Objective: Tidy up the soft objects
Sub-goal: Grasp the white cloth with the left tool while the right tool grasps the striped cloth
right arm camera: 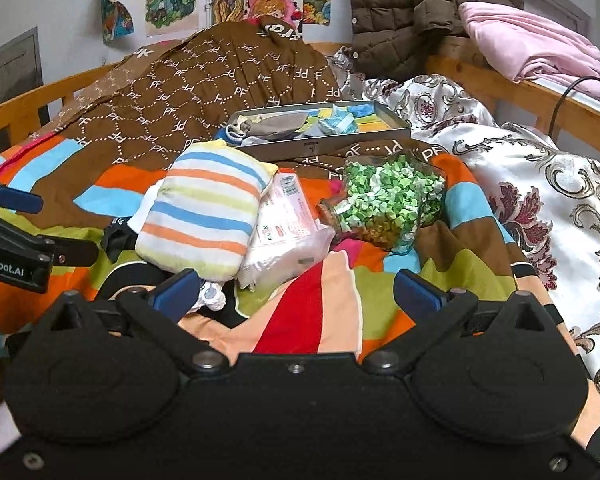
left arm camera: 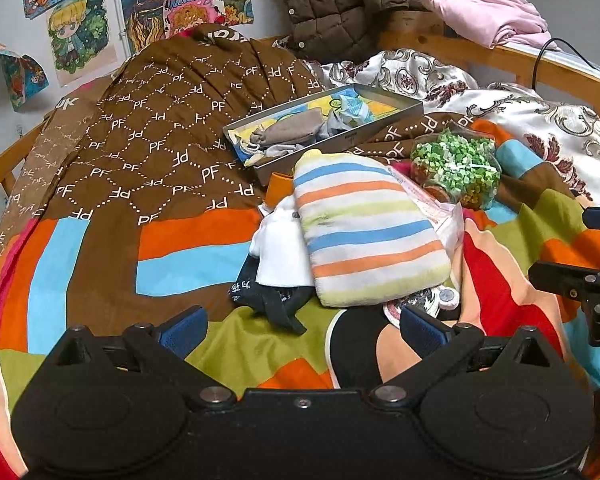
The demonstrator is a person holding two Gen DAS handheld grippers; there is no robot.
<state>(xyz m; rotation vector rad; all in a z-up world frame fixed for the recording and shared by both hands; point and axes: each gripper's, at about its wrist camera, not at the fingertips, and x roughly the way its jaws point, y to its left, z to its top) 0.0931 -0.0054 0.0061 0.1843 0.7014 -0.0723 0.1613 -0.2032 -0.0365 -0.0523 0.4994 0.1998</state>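
Observation:
A folded striped towel [left arm camera: 364, 232] lies on the colourful quilt, on top of a white cloth [left arm camera: 276, 248] and dark socks [left arm camera: 268, 300]. It also shows in the right wrist view [right arm camera: 204, 216], next to a plastic packet [right arm camera: 288, 228]. A grey tin box [left arm camera: 324, 128] behind it holds a grey sock and other small cloths; the box also shows in the right wrist view [right arm camera: 320, 128]. My left gripper [left arm camera: 300, 328] is open and empty, just short of the pile. My right gripper [right arm camera: 296, 292] is open and empty, below the towel and packet.
A glass jar of green paper stars [left arm camera: 456, 168] lies on its side right of the towel, also in the right wrist view [right arm camera: 384, 204]. A brown patterned quilt [left arm camera: 160, 132], a satin blanket [right arm camera: 540, 200], a brown jacket [left arm camera: 340, 0] and a pink cloth [left arm camera: 484, 12] surround the pile. A wooden bed rail [left arm camera: 500, 56] runs behind.

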